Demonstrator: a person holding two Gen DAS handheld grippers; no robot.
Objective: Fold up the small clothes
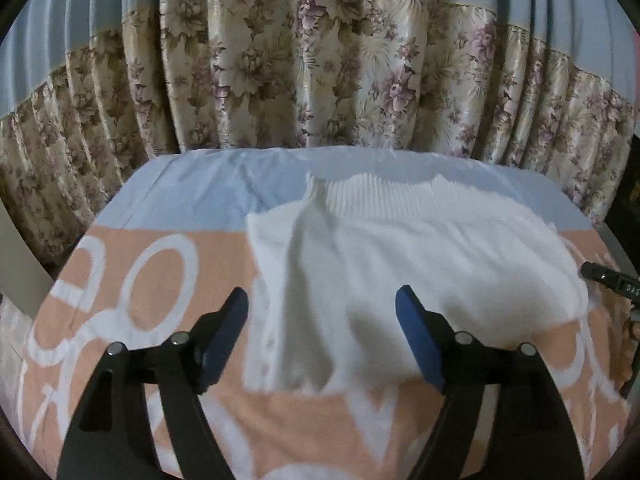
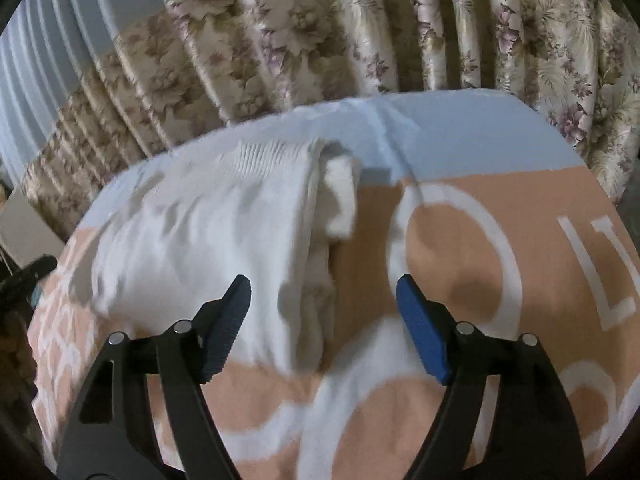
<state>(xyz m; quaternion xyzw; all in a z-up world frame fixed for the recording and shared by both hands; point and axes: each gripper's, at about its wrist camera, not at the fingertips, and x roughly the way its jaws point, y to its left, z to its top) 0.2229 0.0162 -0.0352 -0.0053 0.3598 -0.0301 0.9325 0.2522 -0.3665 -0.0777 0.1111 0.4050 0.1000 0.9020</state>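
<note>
A white knit garment (image 1: 400,264) with a ribbed band along its far edge lies folded on the cloth-covered table (image 1: 140,280). My left gripper (image 1: 322,300) hovers open above the garment's near left part, and nothing is between its blue pads. In the right wrist view the same white garment (image 2: 208,240) lies to the left, with a folded flap along its right side. My right gripper (image 2: 324,292) is open over the garment's near right edge, holding nothing. The tip of the other gripper (image 1: 608,278) shows at the right edge of the left wrist view.
The table cloth (image 2: 460,260) is peach with white rings and letters and a pale blue far strip. A floral curtain (image 1: 320,68) hangs right behind the table's far edge. A dark object (image 2: 28,276) juts in at the left of the right wrist view.
</note>
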